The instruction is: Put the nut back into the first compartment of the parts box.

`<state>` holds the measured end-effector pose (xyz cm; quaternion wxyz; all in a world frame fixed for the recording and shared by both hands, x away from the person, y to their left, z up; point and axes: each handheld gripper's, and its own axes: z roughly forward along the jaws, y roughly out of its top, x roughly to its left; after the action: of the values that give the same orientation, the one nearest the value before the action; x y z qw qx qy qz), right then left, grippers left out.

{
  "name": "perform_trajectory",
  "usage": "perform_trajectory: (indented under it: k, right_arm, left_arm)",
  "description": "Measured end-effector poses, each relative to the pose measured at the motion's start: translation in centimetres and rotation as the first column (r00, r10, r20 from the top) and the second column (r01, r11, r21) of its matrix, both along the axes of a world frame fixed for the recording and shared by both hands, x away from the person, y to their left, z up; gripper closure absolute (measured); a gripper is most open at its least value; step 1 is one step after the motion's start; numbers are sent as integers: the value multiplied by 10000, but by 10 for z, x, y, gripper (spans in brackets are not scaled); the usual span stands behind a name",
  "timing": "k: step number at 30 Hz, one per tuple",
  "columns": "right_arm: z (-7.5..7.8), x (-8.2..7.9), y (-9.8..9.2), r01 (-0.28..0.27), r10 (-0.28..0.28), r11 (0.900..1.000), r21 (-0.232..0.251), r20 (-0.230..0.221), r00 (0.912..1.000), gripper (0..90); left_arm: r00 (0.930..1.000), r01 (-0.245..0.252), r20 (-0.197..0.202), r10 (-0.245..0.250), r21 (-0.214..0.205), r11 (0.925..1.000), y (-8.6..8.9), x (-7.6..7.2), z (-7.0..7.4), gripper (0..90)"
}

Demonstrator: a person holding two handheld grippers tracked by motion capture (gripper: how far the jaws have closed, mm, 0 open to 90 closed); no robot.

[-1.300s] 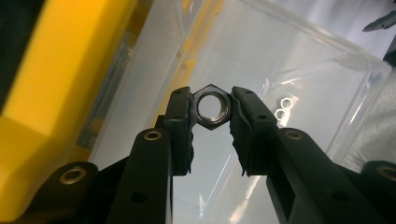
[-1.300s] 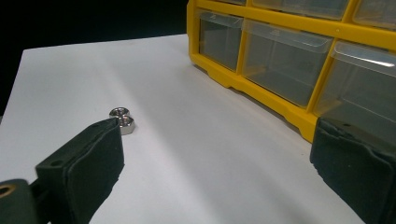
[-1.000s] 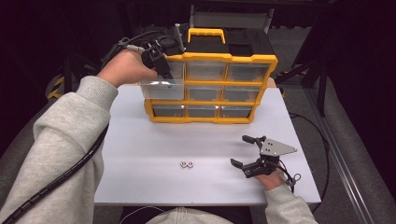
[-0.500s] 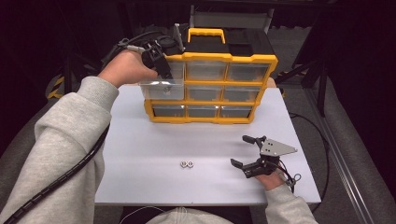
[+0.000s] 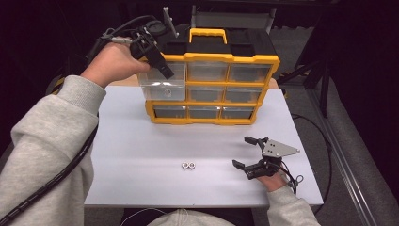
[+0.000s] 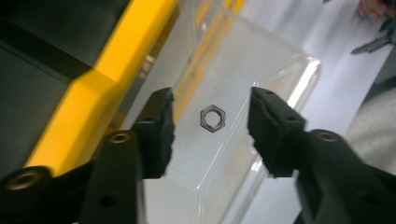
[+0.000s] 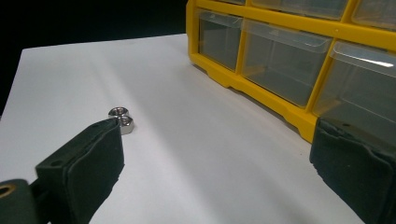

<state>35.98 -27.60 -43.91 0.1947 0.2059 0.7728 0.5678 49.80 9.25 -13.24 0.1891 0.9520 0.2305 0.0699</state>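
Observation:
A yellow drawer organizer (image 5: 211,59) stands at the back of the white table (image 5: 141,141). Its top-left clear drawer (image 5: 162,87) is pulled out, and one hex nut (image 6: 213,118) lies on the drawer's floor. My left gripper (image 5: 164,73) hangs just above that drawer. Its jaws have just been opening, and in the left gripper view (image 6: 211,95) they stand apart with the nut lying free below the gap. Two more nuts (image 5: 188,165) sit side by side near the table's front. My right gripper (image 5: 241,151) rests to their right, open and holding nothing.
The organizer's other drawers (image 5: 242,71) are pushed in. A black cable (image 5: 56,174) trails from the left gripper along the person's grey sleeve. In the right gripper view the two nuts (image 7: 121,119) lie just beyond the left pad (image 7: 88,158).
My left hand has lifted up and a little to the left, away from the pulled-out drawer, and the jaws have parted. The right gripper and the two table nuts have not moved.

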Motion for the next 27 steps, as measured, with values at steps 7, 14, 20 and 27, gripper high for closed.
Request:
perform_trajectory:
  k: [7, 14, 20, 27]
  right_arm:
    - [0, 0, 0, 14, -14, 10000, 54, -35, 10000, 35]
    - [0, 0, 0, 29, -29, 10000, 73, -14, 10000, 35]
    - [0, 1, 0, 27, -27, 10000, 68, -10, 10000, 35]
    - [0, 1, 0, 40, -40, 10000, 50, -6, 10000, 34]
  left_arm:
    - [9948, 760, 725, -718, -574, 9955, 11, -33, 17, 200]
    - [9847, 1385, 1165, -1294, -729, 9877, 13, -61, 6, 154]
    - [9792, 1882, 937, -1798, -894, 9781, 7, -75, -28, 130]
    - [9703, 2314, 965, -2218, -1023, 9675, -1, -86, -60, 113]
